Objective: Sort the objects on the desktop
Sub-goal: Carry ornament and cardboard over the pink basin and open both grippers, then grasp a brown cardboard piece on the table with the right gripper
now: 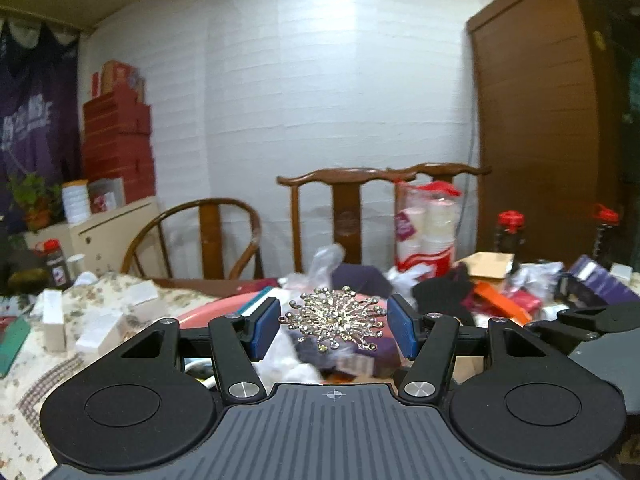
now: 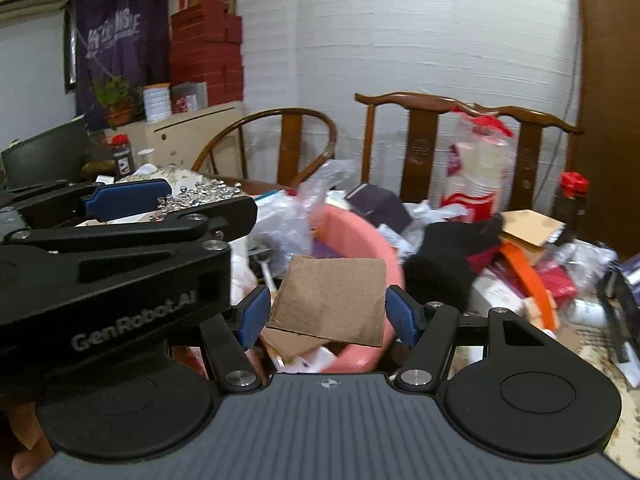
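Observation:
My left gripper point(image 1: 334, 326) is shut on a rhinestone ornament point(image 1: 335, 318), a flat starburst of small silver and gold beads, held above the cluttered table. The same ornament point(image 2: 196, 196) shows in the right wrist view, between the left gripper's blue pads point(image 2: 128, 198). My right gripper point(image 2: 328, 314) is shut on a brown cardboard piece point(image 2: 330, 300), held just above a pink plastic basin point(image 2: 356, 240). The basin's rim also shows in the left wrist view point(image 1: 204, 312), below and left of the ornament.
The table holds a heap of boxes, plastic bags point(image 2: 304, 208), a black fuzzy glove point(image 2: 448, 264), an orange strap point(image 2: 528, 280) and a sleeve of paper cups point(image 2: 476, 168). White boxes point(image 1: 100, 328) lie on the floral cloth at left. Wooden chairs point(image 1: 348, 208) stand behind.

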Available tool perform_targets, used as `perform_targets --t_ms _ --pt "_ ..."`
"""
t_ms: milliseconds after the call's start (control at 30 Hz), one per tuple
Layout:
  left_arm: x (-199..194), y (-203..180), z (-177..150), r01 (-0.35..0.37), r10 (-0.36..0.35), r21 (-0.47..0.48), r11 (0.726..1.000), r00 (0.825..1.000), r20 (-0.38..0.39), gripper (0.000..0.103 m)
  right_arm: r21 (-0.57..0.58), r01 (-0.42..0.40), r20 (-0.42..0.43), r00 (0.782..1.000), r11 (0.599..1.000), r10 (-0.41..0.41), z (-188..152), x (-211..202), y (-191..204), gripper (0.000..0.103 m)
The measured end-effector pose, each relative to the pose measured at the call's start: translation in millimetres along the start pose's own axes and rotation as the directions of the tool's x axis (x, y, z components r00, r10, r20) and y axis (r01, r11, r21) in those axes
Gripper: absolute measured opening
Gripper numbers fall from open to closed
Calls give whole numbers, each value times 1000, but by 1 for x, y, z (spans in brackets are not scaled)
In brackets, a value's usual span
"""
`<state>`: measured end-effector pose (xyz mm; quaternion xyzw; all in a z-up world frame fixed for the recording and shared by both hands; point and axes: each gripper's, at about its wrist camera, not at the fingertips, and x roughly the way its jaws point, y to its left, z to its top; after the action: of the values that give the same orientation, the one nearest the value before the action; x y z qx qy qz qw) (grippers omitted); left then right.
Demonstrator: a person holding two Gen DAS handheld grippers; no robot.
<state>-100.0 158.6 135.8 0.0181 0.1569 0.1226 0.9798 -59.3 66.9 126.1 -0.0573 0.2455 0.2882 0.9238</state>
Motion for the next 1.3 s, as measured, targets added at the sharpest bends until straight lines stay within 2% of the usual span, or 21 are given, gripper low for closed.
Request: perform_targets --t_ms 267,500,567,633,733,867,1033,1167,1300 --pt "25 30 -15 -35 33 -31 999 998 -52 61 -44 -12 -44 999 999 10 0 35 26 69" --pt "44 37 -26 -54 51 -26 998 994 -96 64 -62 0 -82 997 998 -5 -5 61 33 70" --pt "47 38 -29 -58 55 -24 998 993 -102 83 -68 7 -87 996 998 -13 -7 67 33 70" --pt "46 36 -33 -101 101 -3 995 993 -67 95 -76 14 -88 996 997 -21 -10 71 33 75" --pt "40 28 -37 -153 153 35 988 988 -17 96 -76 13 -92 996 997 -20 -12 71 31 75" --pt "35 27 -34 -117 118 18 993 992 -37 95 -55 3 -102 995 998 -8 -15 67 23 75" --pt "14 7 -28 -76 76 7 997 997 -7 96 -25 -9 -57 998 1000 7 -19 34 3 75" --pt "-11 -26 -25 30 -30 2 1000 999 19 101 19 -14 -6 1000 1000 14 -28 -8 -28 85" --pt "-26 -83 -28 159 -160 64 985 987 20 102 74 41 38 998 996 -44 -52 -51 -71 86"
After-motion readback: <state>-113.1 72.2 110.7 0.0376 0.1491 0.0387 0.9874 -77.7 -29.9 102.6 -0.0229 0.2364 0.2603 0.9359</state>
